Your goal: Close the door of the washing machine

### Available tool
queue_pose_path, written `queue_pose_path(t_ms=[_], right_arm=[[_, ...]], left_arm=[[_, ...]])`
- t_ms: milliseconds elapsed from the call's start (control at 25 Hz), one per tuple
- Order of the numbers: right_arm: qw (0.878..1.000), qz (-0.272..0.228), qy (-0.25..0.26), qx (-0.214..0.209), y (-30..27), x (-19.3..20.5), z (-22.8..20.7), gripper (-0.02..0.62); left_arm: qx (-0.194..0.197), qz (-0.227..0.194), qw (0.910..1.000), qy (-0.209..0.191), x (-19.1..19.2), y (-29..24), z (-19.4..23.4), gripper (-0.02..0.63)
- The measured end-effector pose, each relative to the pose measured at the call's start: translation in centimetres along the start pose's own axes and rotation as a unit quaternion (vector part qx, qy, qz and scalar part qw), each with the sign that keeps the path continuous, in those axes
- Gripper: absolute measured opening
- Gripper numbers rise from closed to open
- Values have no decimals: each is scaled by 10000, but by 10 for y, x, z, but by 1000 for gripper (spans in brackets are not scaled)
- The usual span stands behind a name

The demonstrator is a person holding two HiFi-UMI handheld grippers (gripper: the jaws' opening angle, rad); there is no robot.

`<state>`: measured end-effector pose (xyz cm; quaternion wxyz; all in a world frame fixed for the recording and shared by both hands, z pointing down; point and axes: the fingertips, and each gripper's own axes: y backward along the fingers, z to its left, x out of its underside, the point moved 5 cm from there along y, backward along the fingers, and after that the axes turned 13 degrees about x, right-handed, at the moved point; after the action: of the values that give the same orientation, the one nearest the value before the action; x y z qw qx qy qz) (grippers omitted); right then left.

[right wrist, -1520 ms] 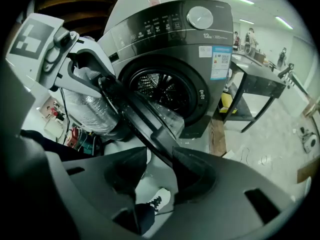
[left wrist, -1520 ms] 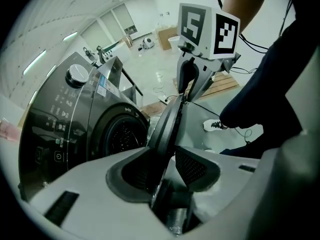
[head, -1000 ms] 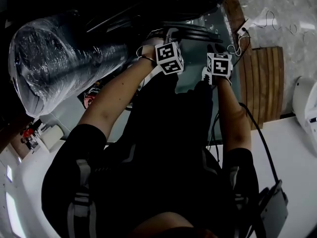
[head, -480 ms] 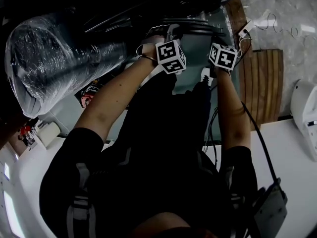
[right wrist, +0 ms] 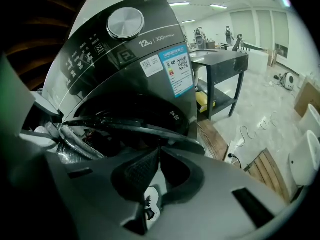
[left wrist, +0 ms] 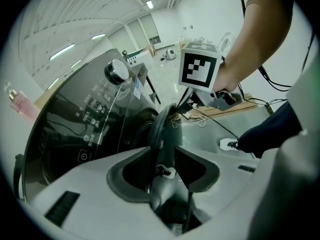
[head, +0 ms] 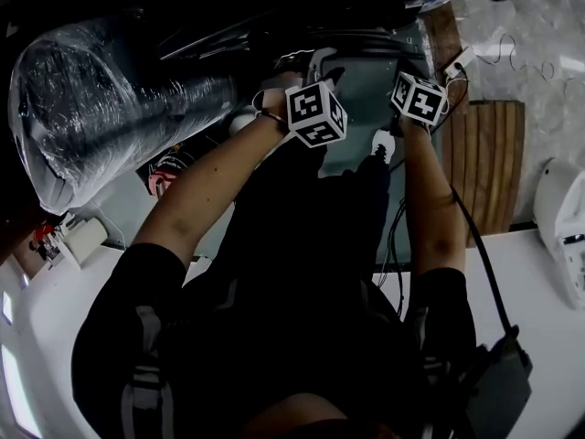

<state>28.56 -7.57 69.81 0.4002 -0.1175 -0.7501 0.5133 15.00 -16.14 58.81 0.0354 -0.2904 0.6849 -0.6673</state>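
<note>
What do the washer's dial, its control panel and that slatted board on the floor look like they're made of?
Dial: silvery with a brushed sheen, so metal or metallised plastic. Control panel: glossy black, probably plastic or glass, since it shows reflections. Slatted board: unpainted wood, judging by brown parallel planks with gaps.

head view dim, its middle nearly black, glints on plastic wrap [head: 101,99]; gripper views brighter under ceiling strip lights [left wrist: 149,4] (fisheye bending, black corners), near foreground soft.
</note>
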Motion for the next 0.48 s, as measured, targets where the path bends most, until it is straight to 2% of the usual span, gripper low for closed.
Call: queue_pose_path(t_ms=[240,480], right_arm=[[9999,86,-101,-57,-12,-11,5,17],[9999,-50,-33,-146,-22,-27,12,15]], left_arm=[[71,-189,9988,445,1,-1,7,149],[106,-301,9957,867,10,-2,12,115]])
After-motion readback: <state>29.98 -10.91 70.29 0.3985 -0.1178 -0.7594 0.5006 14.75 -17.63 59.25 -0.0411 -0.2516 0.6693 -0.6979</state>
